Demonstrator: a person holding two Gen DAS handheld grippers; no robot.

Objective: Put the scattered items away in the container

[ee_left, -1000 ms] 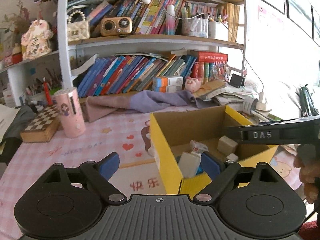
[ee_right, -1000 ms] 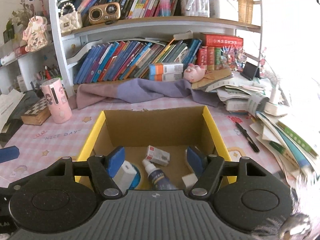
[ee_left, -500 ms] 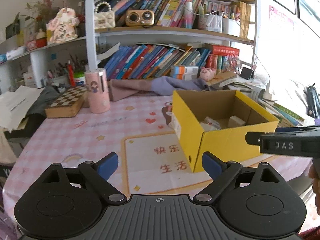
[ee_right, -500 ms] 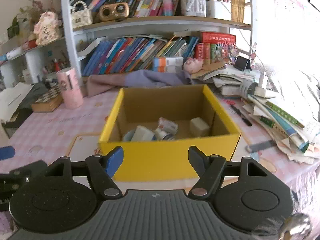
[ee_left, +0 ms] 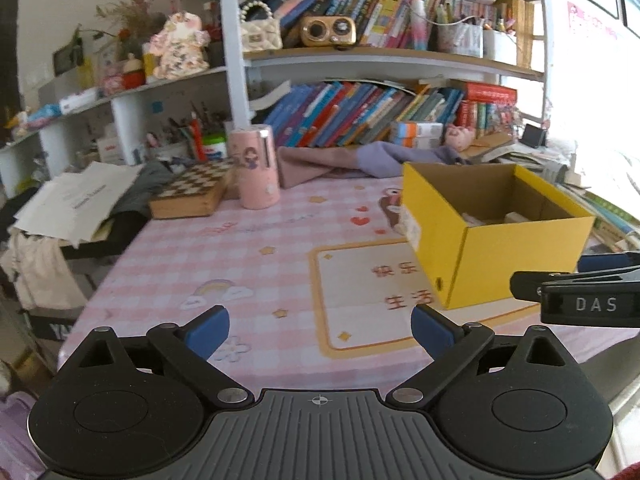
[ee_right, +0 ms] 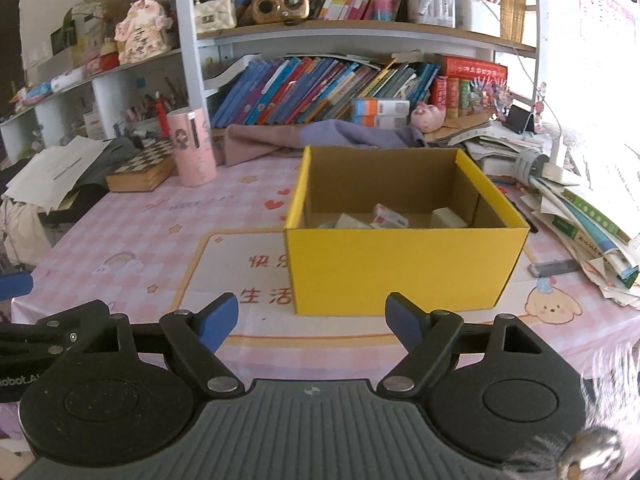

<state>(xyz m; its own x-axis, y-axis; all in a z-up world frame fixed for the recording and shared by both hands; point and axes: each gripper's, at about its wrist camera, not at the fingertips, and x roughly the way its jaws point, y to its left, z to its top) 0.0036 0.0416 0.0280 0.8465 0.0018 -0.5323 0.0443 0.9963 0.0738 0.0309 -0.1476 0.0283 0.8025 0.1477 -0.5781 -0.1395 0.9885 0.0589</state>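
A: Yellow cardboard box (ee_right: 404,268) sitting on the pink checked counter (ee_right: 160,232) just ahead of the right claw (ee_right: 312,316), small items (ee_right: 390,216) lying inside.

B: Standing apart, that claw, having just been opening wider, gripping nothing.

A: Left claw (ee_left: 320,330)?

B: Also gaping wide and carrying nothing, box lying ahead to its right, pink tumbler (ee_left: 258,168) standing far ahead.

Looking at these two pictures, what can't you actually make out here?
- Floor of the yellow cardboard box: right view, its front wall hides most; only tops of small white packets show, labels too small.
- Same box, left view: near wall hides nearly all contents.
- Right tool, left view: cut off by the edge.
- Book stack, right view: window glare washes it out.
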